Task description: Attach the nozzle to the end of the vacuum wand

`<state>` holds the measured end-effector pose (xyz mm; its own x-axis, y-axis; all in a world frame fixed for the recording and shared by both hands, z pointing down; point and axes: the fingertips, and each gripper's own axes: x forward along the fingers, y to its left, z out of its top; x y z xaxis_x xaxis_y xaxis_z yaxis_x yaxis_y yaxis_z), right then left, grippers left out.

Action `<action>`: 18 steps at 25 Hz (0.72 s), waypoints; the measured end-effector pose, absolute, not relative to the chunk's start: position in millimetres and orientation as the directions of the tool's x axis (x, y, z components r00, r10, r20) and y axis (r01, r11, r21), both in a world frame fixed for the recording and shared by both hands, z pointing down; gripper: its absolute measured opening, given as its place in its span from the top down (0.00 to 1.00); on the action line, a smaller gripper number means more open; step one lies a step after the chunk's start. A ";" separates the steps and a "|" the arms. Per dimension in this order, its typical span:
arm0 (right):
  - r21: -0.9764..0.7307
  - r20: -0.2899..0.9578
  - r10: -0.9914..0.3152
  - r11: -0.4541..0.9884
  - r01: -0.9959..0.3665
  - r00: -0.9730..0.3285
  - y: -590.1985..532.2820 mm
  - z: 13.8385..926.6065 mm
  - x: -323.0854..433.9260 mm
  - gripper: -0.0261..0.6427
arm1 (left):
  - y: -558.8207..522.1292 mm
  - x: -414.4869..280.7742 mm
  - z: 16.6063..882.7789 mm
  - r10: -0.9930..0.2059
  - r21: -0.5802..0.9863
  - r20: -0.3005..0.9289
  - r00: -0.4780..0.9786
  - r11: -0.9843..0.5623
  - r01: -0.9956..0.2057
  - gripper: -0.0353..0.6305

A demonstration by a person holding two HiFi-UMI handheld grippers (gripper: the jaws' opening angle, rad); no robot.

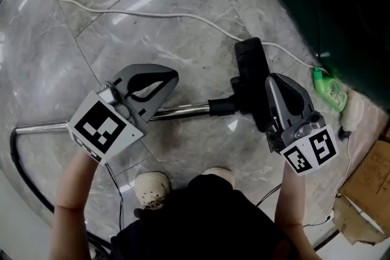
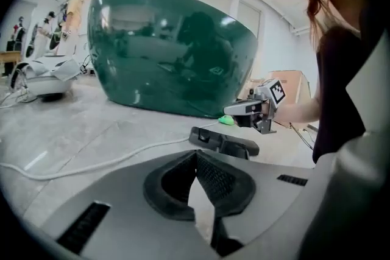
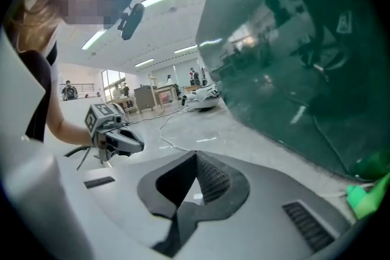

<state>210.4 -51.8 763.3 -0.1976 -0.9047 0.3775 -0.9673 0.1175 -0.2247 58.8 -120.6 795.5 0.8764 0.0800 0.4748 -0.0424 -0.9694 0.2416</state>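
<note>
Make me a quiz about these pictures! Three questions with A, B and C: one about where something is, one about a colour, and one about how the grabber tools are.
1. Where is the black nozzle?
A. On the floor, at the end of the shiny wand
B. On a table
C. On the person's shoe

2. What colour is the bottle?
A. Red
B. Green
C. Blue

3. How are the left tool and the right tool?
A. Both shut, holding nothing
B. Both gripping the wand
C. Both wide open

Answers:
1 A, because the head view shows it lying joined to the wand's end.
2 B, because it is bright green, lying near the right tool.
3 A, because each tool's own view shows its jaws closed together with nothing between them.
</note>
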 end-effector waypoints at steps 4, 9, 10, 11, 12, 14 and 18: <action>-0.234 0.376 -0.910 0.088 -0.968 -0.174 -60.3 760.4 204.2 0.94 | -131.7 49.0 776.0 0.017 0.255 0.462 0.887 -0.960 -0.114 0.93; -0.253 0.357 -0.922 0.060 -0.966 -0.151 -74.5 713.5 185.9 0.94 | -141.3 25.1 710.9 -0.069 0.269 0.430 0.900 -0.942 -0.201 0.93; -0.256 0.364 -0.919 0.055 -0.965 -0.149 -74.1 700.4 181.4 0.94 | -141.5 21.0 693.8 -0.079 0.284 0.413 0.907 -0.935 -0.211 0.93; -0.261 0.376 -0.915 0.048 -0.964 -0.148 -72.3 686.6 177.7 0.94 | -140.9 17.6 675.5 -0.088 0.297 0.397 0.914 -0.930 -0.219 0.93; -0.270 0.388 -0.910 0.041 -0.962 -0.148 -69.4 672.1 174.5 0.94 | -140.3 14.5 656.0 -0.100 0.300 0.385 0.918 -0.926 -0.227 0.93; -0.278 0.411 -0.900 0.031 -0.960 -0.148 -63.7 639.6 169.5 0.94 | -139.1 7.6 615.2 -0.130 0.289 0.376 0.918 -0.924 -0.249 0.93; -0.247 0.443 -0.883 0.047 -0.968 -0.156 -63.1 561.3 163.3 0.94 | -134.9 -10.0 532.5 -0.171 0.307 0.372 0.912 -0.905 -0.295 0.93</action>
